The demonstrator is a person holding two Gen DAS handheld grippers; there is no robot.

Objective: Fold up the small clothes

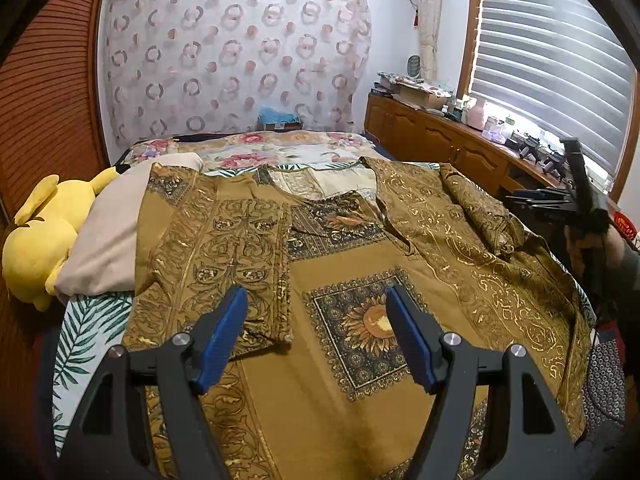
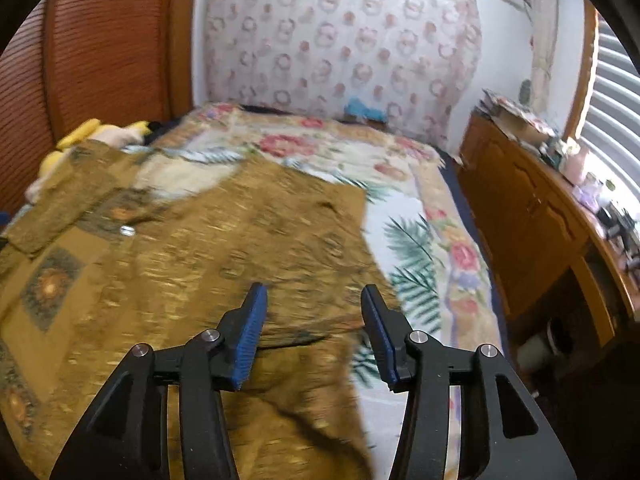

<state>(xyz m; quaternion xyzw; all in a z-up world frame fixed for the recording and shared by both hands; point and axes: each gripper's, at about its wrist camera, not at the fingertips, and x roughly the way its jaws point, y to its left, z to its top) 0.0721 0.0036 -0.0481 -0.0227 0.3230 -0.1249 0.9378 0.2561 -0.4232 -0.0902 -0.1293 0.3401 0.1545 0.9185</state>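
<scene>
Left claw (image 1: 316,312), right claw (image 2: 310,312) agape above printed garment (image 1: 360,280); no legible writing.

Bed (image 1: 280,148) takes most of the floor; the olive patterned garment (image 1: 340,248) lies spread flat across its near half, nothing standing on it, so the air above is open. Left tongs (image 1: 316,332) hang wide over the sunflower panel (image 1: 368,328), cloth below, clear on both sides. Right tongs (image 2: 310,328) gape above the garment's right edge, nothing between the pads. Left flank is blocked: yellow plush toy (image 1: 40,236) and beige pillow (image 1: 108,232) against the slatted wooden wall (image 1: 44,112). Right flank: narrow gap, then a cluttered wooden cabinet (image 2: 532,216) under the window blind (image 1: 548,64). Far half of the bed lies bare up to the curtain (image 1: 232,60).
</scene>
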